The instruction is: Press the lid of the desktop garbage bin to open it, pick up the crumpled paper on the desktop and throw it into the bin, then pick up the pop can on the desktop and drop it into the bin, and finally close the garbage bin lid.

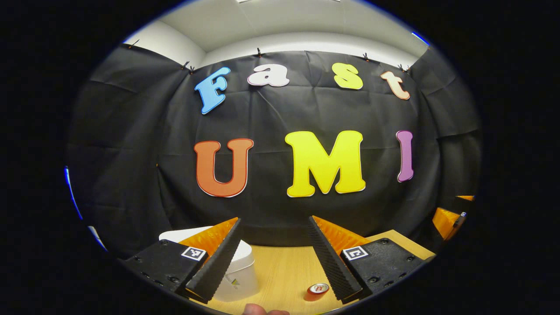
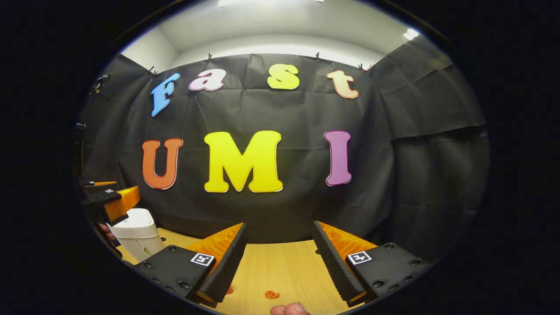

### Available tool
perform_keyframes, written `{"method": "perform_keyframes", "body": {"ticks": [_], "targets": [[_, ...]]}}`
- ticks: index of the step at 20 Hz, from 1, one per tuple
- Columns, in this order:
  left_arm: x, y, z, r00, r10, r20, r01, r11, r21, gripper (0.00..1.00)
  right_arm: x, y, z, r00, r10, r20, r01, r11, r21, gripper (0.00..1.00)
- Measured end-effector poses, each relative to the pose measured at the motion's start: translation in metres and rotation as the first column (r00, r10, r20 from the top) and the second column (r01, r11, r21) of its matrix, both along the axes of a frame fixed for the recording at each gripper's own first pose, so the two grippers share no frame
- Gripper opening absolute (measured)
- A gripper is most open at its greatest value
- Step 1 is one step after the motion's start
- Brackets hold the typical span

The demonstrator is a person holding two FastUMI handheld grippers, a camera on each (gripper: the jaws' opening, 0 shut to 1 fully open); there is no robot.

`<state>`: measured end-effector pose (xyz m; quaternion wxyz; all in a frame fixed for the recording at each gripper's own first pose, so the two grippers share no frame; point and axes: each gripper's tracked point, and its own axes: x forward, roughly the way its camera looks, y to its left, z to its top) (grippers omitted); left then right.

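The garbage bin (image 1: 238,271) is sitting on the wooden desktop (image 1: 280,271) with its lid (image 1: 205,238) down, partly hidden behind the near finger of the left gripper (image 1: 274,258), which is hanging above it with its jaws released and nothing between them. In the right gripper view the same bin (image 2: 135,236) is lying well off to the left of the right gripper (image 2: 278,262), under the other gripper. So the step in hand, as I judge it, is pressing the lid open, and the left gripper is sitting best for that: it should be coming down over the lid, pushing straight and gently enough that the light bin is not sliding or tipping. The pop can (image 1: 318,291) is standing upright just inside the left gripper's right finger, close beside the bin, so any sideways sweep is risking knocking it over. The right gripper is also spread wide and holding nothing, hovering over bare desktop with small orange scraps (image 2: 271,295) lying below it; what they are is too small to tell. A small mark is showing on the bin's front wall and something is printed on the can, but neither is readable.
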<state>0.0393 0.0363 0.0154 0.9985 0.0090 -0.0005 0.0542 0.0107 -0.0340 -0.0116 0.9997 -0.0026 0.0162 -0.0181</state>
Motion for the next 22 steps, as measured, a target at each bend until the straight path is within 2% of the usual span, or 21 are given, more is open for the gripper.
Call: {"method": "perform_keyframes", "body": {"ticks": [1, 2, 3, 6, 8, 11, 12, 13, 16, 17, 22], "targets": [[0.002, 0.007, 0.0, 1.0, 0.019, -0.003, -0.019, 1.0, 0.006, 0.97, 0.0, -0.002, 0.001, 1.0, -0.002, 0.001, 0.002, 1.0, -0.004, 0.94], [0.005, 0.017, -0.001, 0.999, 0.04, -0.006, -0.04, 0.999, 0.005, 0.87, 0.0, -0.005, 0.002, 1.0, -0.004, 0.002, 0.004, 1.0, -0.008, 0.94], [0.007, 0.027, -0.001, 0.998, 0.061, -0.007, -0.061, 0.998, 0.002, 0.97, 0.0, -0.006, 0.002, 1.0, -0.004, 0.001, 0.004, 1.0, -0.01, 0.94], [0.017, 0.057, -0.007, 0.992, 0.124, -0.028, -0.124, 0.992, -0.012, 0.95, 0.003, -0.011, 0.0, 1.0, -0.005, -0.009, 0.005, 1.0, -0.024, 0.94], [0.02, 0.076, -0.015, 0.984, 0.17, -0.051, -0.171, 0.985, -0.004, 0.91, 0.004, -0.013, 0.003, 1.0, -0.007, -0.008, 0.006, 1.0, -0.026, 0.94], [0.027, 0.102, -0.034, 0.969, 0.228, -0.095, -0.23, 0.973, -0.01, 0.76, 0.006, -0.014, 0.005, 1.0, -0.003, -0.013, 0.003, 0.999, -0.038, 0.94], [0.027, 0.111, -0.041, 0.963, 0.247, -0.111, -0.25, 0.968, -0.01, 0.8, 0.006, -0.015, 0.007, 1.0, -0.002, -0.012, 0.001, 0.999, -0.046, 0.95], [0.027, 0.118, -0.047, 0.957, 0.263, -0.125, -0.266, 0.964, -0.009, 0.67, 0.007, -0.016, 0.009, 1.0, -0.002, -0.01, 0.001, 0.999, -0.054, 0.94], [0.03, 0.131, -0.064, 0.94, 0.303, -0.159, -0.312, 0.949, -0.035, 0.55, 0.009, -0.021, 0.009, 1.0, -0.007, -0.017, 0.006, 0.997, -0.071, 0.94], [0.031, 0.131, -0.07, 0.938, 0.298, -0.176, -0.311, 0.949, -0.049, 0.47, 0.009, -0.023, 0.009, 1.0, -0.009, -0.017, 0.008, 0.997, -0.075, 0.94], [0.031, 0.138, -0.101, 0.908, 0.335, -0.254, -0.361, 0.93, -0.066, 0.29, 0.007, -0.022, 0.006, 0.999, -0.005, -0.032, 0.002, 0.996, -0.094, 0.94]]}}
